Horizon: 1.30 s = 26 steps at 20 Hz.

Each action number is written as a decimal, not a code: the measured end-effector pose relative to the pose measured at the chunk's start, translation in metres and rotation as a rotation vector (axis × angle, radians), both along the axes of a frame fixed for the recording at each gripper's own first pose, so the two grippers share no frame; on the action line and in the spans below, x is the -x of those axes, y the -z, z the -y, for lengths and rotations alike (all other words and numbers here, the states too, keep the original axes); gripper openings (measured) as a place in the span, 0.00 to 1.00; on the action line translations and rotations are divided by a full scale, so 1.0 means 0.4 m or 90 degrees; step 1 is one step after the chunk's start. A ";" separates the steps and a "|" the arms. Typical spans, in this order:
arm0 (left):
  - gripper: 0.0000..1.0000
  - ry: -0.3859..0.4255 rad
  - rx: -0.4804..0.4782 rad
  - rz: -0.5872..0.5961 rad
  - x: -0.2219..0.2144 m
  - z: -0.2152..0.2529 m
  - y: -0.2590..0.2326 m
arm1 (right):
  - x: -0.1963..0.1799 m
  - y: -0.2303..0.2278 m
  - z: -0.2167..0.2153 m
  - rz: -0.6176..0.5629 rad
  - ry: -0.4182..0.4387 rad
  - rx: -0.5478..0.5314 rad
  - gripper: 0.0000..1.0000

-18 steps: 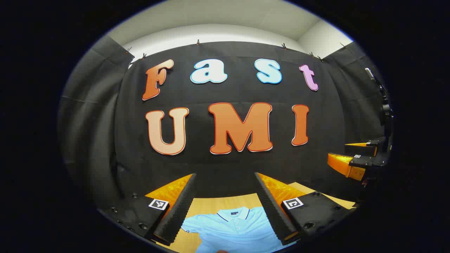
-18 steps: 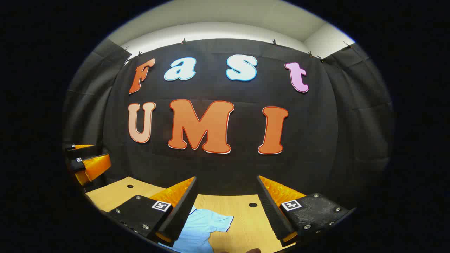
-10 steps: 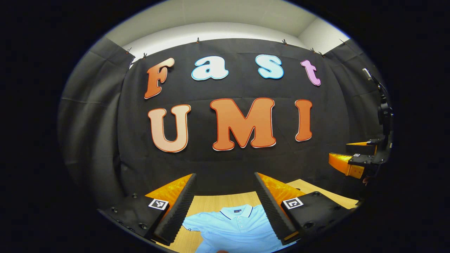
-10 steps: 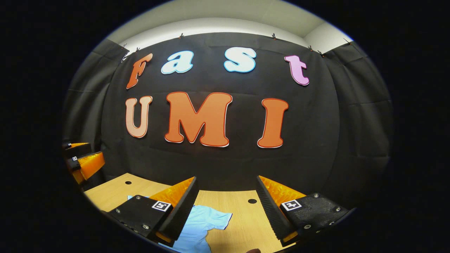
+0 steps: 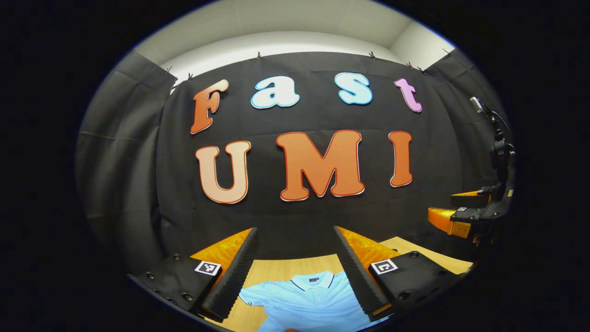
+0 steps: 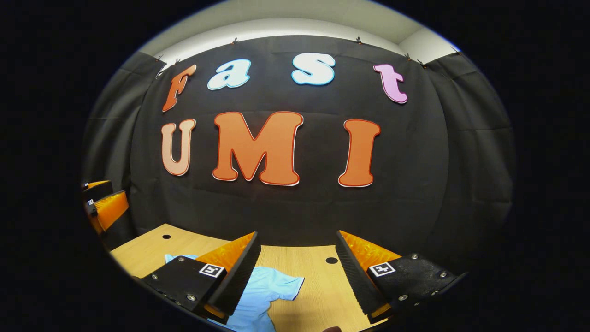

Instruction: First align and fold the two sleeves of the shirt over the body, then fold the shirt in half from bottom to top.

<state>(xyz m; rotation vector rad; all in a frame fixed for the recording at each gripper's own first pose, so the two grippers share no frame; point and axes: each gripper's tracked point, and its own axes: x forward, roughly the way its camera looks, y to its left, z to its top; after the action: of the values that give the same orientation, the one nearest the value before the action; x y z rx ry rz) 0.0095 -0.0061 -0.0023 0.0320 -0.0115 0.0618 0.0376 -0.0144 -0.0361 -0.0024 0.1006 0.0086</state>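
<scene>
Black cloth wall pinned by small clips below a white wall and ceiling, behind a light wooden tabletop with two round holes.

Right gripper: pitched down since 0.9 s ago; more of the wooden table shows.
Light-blue polo shirt: sleeve sits higher, toward 12 o'clock; shoulder patch now at 9 o'clock.
Left gripper: right gripper's image drifted toward 3 o'clock.

Black-draped recording booth, wooden table
</scene>
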 end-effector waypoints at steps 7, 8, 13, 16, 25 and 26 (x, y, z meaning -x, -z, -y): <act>1.00 -0.013 -0.007 0.017 0.018 0.000 -0.017 | -0.066 0.094 0.007 -0.061 -0.006 -0.001 0.98; 1.00 -0.019 -0.008 0.017 0.019 -0.005 -0.016 | -0.080 0.106 0.005 -0.069 -0.009 -0.002 0.98; 1.00 -0.050 -0.017 0.026 0.023 -0.020 -0.029 | -0.145 0.197 -0.004 -0.137 -0.021 -0.004 0.98; 1.00 -0.062 -0.021 0.022 0.018 -0.017 -0.019 | -0.184 0.252 -0.004 -0.176 -0.027 0.000 0.98; 1.00 -0.100 -0.033 -0.006 -0.025 0.006 -0.005 | -0.276 0.467 -0.024 -0.346 -0.046 -0.007 0.98; 1.00 -0.105 -0.034 -0.014 -0.034 0.004 0.009 | -0.285 0.495 -0.024 -0.367 -0.044 -0.007 0.98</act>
<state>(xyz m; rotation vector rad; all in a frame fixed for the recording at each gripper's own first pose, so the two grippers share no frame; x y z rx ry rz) 0.0232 -0.0077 -0.0059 0.0876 0.0121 0.2254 0.1517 -0.0049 -0.2339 0.0083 0.6762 0.0793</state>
